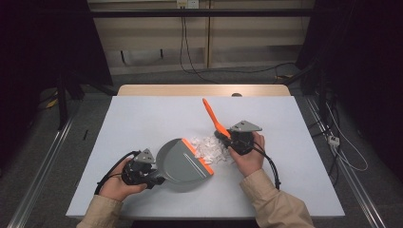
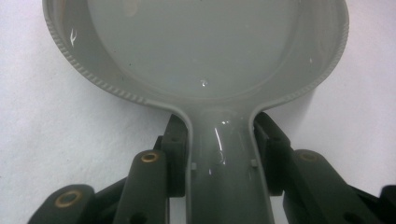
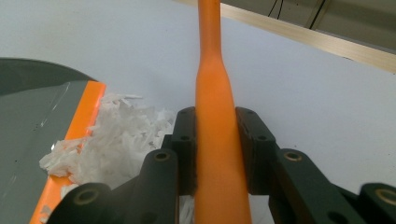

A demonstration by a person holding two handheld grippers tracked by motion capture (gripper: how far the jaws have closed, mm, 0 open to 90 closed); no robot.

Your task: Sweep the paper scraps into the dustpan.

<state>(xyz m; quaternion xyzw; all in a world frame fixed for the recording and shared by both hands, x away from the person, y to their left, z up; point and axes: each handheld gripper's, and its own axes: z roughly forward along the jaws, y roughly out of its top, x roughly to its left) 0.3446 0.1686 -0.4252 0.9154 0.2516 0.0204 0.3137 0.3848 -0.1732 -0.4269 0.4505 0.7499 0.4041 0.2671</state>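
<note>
1. Grey plastic dustpan (image 1: 178,164) with an orange rubber lip lies flat on the white table (image 1: 142,118), just left of the shred pile; lip faces the pile.
2. Pile of white shredded paper (image 1: 210,149) sits on the table, touching the dustpan's orange lip (image 1: 198,155); in the right gripper view the shreds (image 3: 116,135) spill against that lip.
3. Left gripper (image 1: 142,172) is at the dustpan's near-left end, jaws clamped on the grey dustpan handle (image 2: 229,172); the pads press both sides of the handle.
4. Right gripper (image 1: 236,140) is just right of the pile, jaws closed tight around the orange plastic brush handle (image 3: 215,140).
5. Orange brush handle (image 1: 211,116) slants up and away from the pile toward the table's far edge.
6. Brush head is hidden behind the right gripper, beside the pile; bristle contact with the shreds cannot be told.
7. Person's hands hold each gripper, beige sleeves (image 1: 275,204) at the near table edge.
</note>
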